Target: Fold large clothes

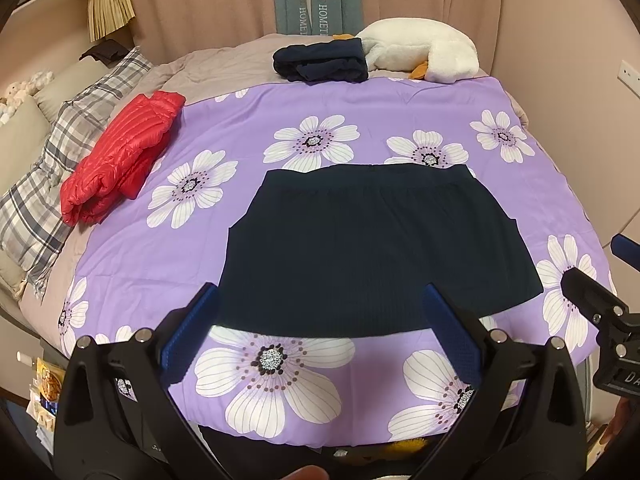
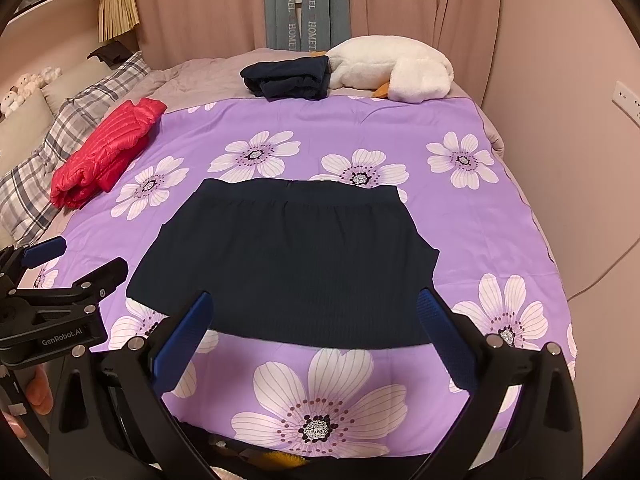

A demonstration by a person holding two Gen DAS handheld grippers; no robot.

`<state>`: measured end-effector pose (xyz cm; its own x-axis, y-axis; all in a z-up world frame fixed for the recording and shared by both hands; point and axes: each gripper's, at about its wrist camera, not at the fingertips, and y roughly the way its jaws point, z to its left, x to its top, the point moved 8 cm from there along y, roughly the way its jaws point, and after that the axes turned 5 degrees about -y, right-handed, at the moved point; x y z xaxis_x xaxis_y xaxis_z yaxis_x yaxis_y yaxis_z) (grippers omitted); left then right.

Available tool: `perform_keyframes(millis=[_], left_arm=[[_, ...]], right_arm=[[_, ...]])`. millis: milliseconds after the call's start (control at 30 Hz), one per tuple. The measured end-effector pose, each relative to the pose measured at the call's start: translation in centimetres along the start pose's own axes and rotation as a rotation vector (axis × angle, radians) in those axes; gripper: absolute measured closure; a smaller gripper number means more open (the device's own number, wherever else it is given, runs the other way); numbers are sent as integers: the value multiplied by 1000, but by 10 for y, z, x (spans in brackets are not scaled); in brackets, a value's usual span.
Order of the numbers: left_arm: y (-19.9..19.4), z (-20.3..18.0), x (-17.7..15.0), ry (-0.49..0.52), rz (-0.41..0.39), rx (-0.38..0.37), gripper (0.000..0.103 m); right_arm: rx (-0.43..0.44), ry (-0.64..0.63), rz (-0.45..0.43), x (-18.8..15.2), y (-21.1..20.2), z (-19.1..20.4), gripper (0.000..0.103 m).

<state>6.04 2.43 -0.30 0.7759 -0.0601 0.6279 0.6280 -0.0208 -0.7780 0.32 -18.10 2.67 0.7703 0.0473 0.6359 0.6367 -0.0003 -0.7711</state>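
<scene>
A dark navy skirt (image 1: pixel 372 248) (image 2: pixel 288 260) lies spread flat on the purple flowered bedspread (image 1: pixel 360 112) (image 2: pixel 352 120), waistband at the far side and hem toward me. My left gripper (image 1: pixel 320 296) hovers open over the hem's left part with nothing between its blue pads. My right gripper (image 2: pixel 314 304) hovers open over the hem's right part, also holding nothing. In the right wrist view the left gripper (image 2: pixel 76 258) shows at the left edge; in the left wrist view the right gripper (image 1: pixel 592 264) shows at the right edge.
A folded red puffer jacket (image 1: pixel 120 156) (image 2: pixel 106 152) lies at the left by a plaid pillow (image 1: pixel 48 184). A folded navy garment (image 1: pixel 320 60) (image 2: pixel 286 78) and a white plush goose (image 1: pixel 424 50) (image 2: pixel 392 68) sit at the bed's far end. A wall (image 2: pixel 580 160) runs along the right.
</scene>
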Motion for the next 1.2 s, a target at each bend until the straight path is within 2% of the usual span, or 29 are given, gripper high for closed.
perform_keyframes(millis=[1200], left_arm=[[-3, -4, 5, 10, -11, -1, 2]], right_arm=[[6, 5, 5, -6, 5, 4, 1]])
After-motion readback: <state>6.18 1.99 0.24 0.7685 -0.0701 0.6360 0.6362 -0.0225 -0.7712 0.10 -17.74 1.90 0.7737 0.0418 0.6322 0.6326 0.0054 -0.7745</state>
